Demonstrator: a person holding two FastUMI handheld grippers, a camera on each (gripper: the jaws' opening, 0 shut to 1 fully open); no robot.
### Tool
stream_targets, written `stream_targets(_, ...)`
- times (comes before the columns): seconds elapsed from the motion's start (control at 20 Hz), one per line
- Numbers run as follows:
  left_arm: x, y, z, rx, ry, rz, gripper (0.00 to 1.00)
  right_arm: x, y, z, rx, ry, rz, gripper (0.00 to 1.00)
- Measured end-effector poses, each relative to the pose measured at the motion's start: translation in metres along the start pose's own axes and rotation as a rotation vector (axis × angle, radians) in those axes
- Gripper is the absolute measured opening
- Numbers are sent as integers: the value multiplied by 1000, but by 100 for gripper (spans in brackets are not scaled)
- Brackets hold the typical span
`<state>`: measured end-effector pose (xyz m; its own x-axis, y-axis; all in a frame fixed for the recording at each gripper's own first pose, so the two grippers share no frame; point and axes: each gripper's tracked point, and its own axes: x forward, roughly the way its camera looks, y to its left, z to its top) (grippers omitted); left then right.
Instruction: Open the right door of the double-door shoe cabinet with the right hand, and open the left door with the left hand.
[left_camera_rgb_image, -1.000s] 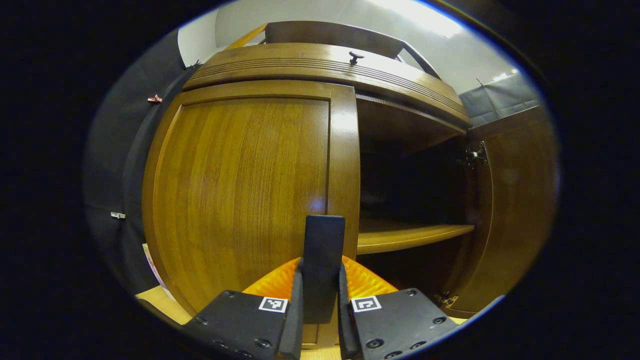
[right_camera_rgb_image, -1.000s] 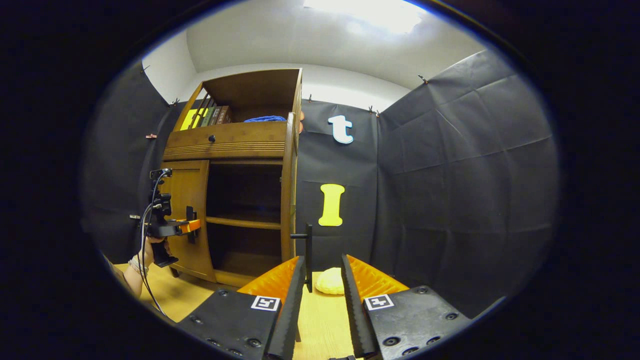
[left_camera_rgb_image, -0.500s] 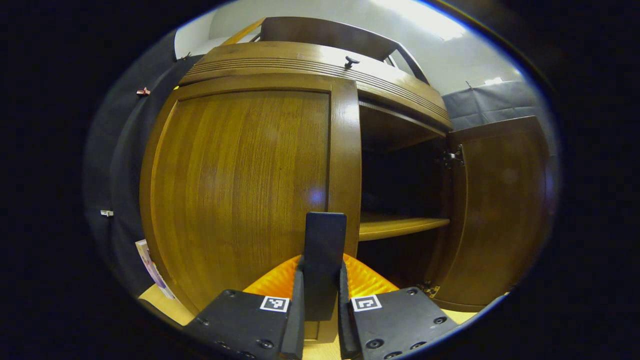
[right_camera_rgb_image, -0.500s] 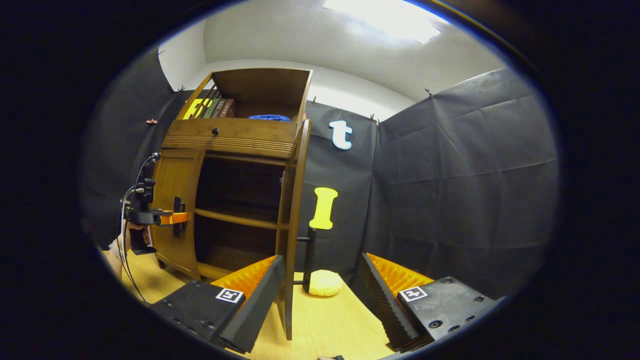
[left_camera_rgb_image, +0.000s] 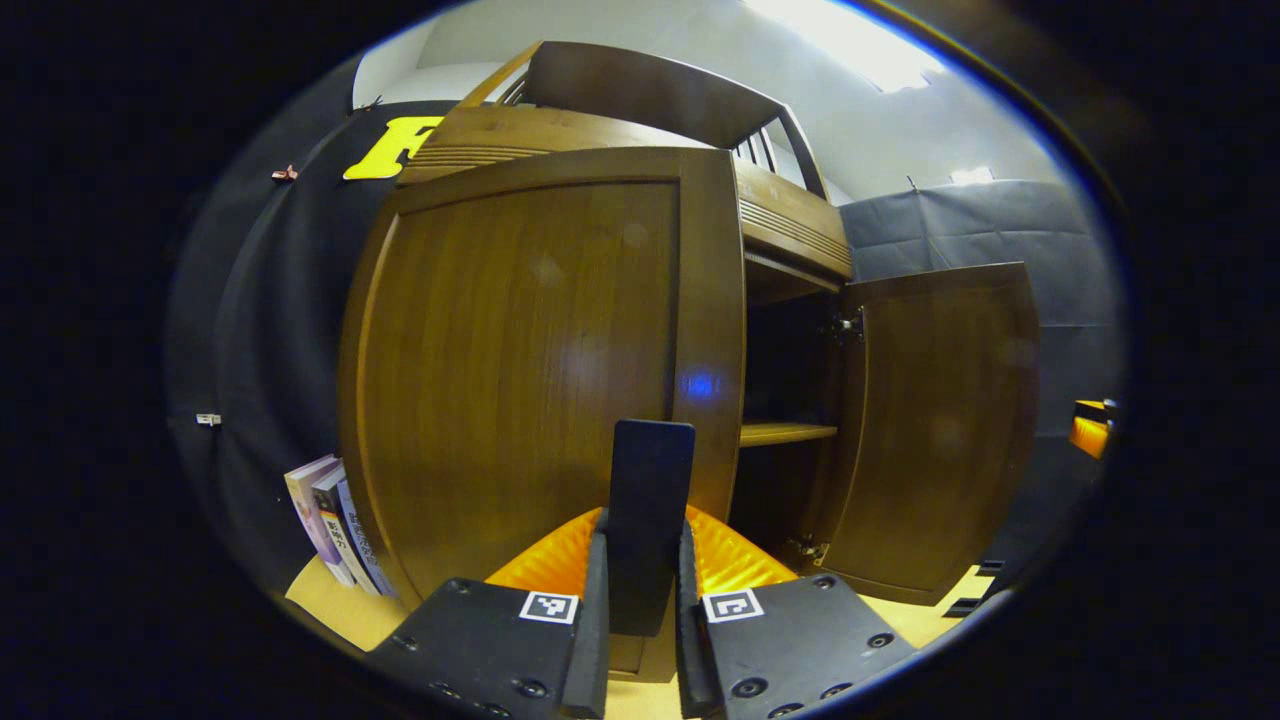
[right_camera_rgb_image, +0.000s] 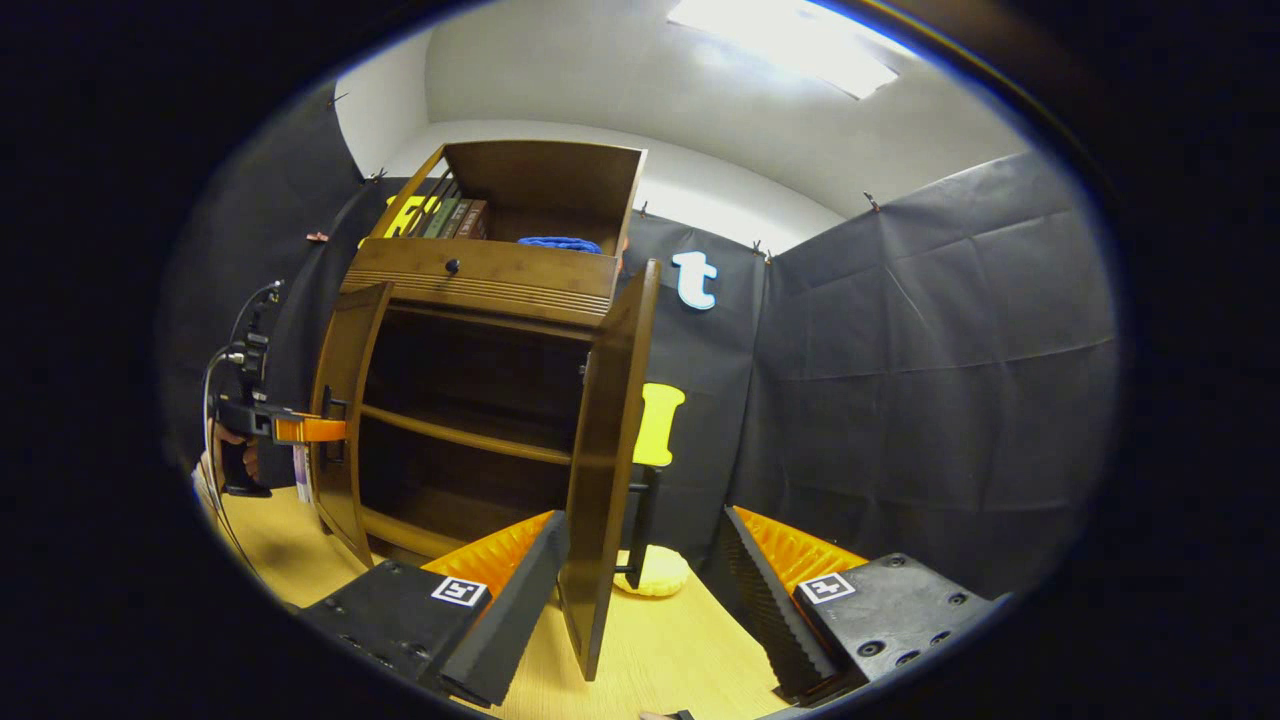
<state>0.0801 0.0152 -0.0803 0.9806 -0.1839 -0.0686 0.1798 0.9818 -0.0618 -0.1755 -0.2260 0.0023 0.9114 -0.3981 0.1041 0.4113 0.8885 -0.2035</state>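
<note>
Both doors of the shoe cabinet stand swung out from its front, above a pale wooden floor inside a booth walled with black cloth under a white ceiling with a bright light panel. Books lean upright between the cabinet's left side and the cloth, and more books sit in the open top compartment beside something blue. A pale yellow lump lies on the floor behind the right door — too blurred to name.

In the left gripper view, the left tongs are closed on the dark upright handle of the left door, both fingers pressing its sides; the door's long axis is vertical, its outer face turned to the camera. The right gripper view shows those tongs and a hand at the door's free edge.

In the right gripper view, the right tongs are spread wide and hold nothing. The right door rises edge-on between their fingers, upright, its handle on the far face, touching neither finger.
</note>
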Motion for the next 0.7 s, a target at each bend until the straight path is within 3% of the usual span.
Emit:
stream_targets(0.45, -57, 23, 4, 6, -12, 64, 31, 5, 35, 0, 24, -9, 85, 97)
stream_targets(0.7, -86, 43, 5, 42, -15, 147, 31, 8, 53, -6, 39, -2, 139, 97)
